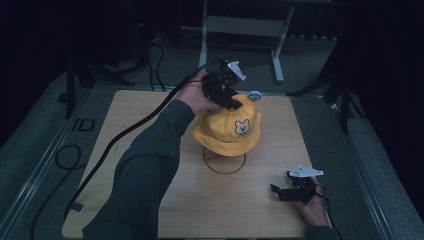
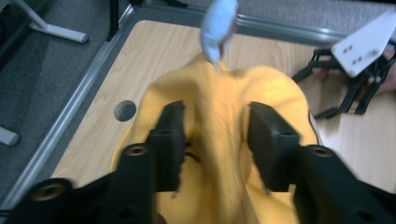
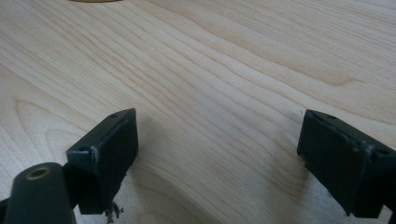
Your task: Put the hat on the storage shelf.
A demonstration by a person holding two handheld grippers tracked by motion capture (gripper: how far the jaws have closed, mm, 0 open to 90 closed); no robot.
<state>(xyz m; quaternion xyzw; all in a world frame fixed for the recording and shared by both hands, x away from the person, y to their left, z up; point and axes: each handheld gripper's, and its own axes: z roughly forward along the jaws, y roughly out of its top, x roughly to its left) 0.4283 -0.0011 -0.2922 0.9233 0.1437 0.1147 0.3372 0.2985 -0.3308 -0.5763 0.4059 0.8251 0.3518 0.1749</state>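
Note:
A yellow bucket hat point(image 1: 230, 127) with a bear face sits on a thin wire stand whose ring base point(image 1: 223, 162) rests on the wooden table point(image 1: 150, 110). My left gripper point(image 1: 232, 102) is at the hat's crown, at its far side. In the left gripper view its jaws point(image 2: 217, 112) pinch a raised fold of the yellow hat point(image 2: 224, 154). A pale blue tag or pompom point(image 2: 217, 28) sticks up beyond the fold. My right gripper point(image 1: 276, 191) rests low at the table's front right. It is open point(image 3: 217, 135), with bare wood between its jaws.
A small round hole point(image 2: 124, 110) marks the tabletop near a metal-edged side. The left gripper's black cable point(image 1: 125, 132) trails across the table's left part to the floor. A grey metal frame point(image 1: 240, 25) stands behind the table.

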